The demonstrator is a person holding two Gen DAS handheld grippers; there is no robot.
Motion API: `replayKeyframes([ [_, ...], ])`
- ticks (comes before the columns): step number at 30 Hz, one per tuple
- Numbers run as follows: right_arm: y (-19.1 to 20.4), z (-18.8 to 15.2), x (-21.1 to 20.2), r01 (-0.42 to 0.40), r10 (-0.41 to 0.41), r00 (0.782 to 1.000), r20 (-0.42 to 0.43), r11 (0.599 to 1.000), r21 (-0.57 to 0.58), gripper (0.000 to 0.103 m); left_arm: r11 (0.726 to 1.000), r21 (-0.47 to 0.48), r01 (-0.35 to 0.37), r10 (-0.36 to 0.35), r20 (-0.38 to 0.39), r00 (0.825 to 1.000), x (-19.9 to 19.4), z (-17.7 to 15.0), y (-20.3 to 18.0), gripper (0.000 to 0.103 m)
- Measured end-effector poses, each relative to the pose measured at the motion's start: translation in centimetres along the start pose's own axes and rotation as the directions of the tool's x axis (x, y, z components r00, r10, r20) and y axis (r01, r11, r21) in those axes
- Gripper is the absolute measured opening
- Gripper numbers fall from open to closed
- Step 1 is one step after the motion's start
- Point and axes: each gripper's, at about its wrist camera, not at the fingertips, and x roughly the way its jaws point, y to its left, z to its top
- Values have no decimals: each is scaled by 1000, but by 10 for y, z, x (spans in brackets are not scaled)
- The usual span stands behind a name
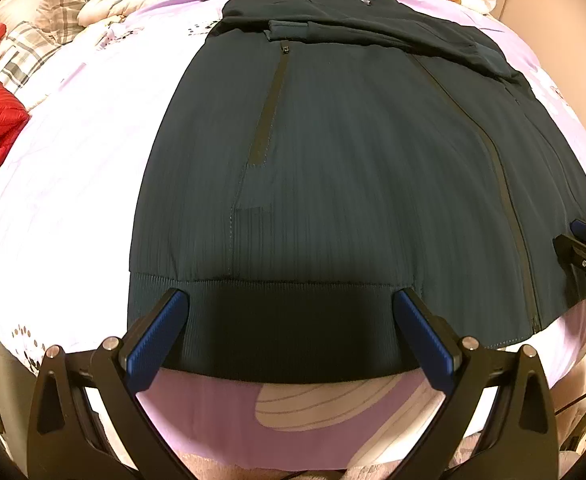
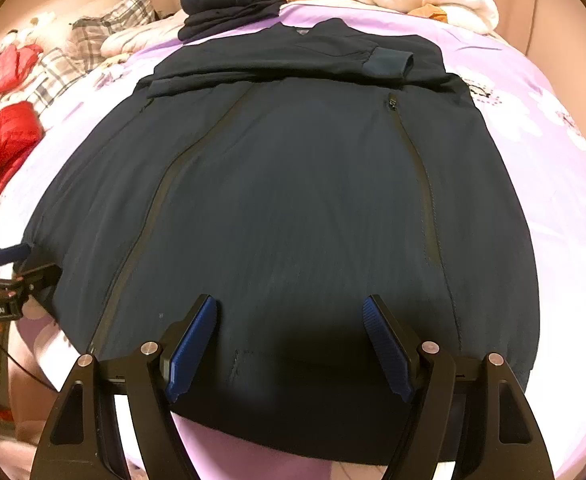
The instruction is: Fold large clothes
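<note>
Your left gripper [image 1: 291,304] and right gripper [image 2: 291,312] both stand with jaws apart, gripping nothing, over the near hem of the dark teal zippered jacket [image 1: 333,168], which lies flat ahead on the lilac floral bedsheet [image 1: 73,168].

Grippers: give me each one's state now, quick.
Left gripper: open, holding nothing, poised over the jacket hem.
Right gripper: open, holding nothing, over the same hem.

Both grippers point steeply downward, side by side. The left gripper [image 1: 291,298] has its jaws spread wide; the right gripper [image 2: 291,304] likewise stands open, blue pads apart.
</note>
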Motion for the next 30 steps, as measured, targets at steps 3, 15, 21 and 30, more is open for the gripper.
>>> replayKeyframes([
  [3,1,-3,-1,2,-2,1000,0,1000,-4,75,1000,-1,8,-8,2,1000,-1,-1,1,103],
  [15,-10,-15,-16,-33,33,999,-19,999,-1,75,974,-184,135,-125,65,990,-30,1,56,102],
  [21,-30,-18,-33,-47,47,999,-9,998,45,75,955,-279,103,-74,111,991,-44,5,93,102],
  [30,-65,-4,-43,9,-22,998,56,977,212,75,948,-299,107,-72,123,990,-42,21,100,102],
])
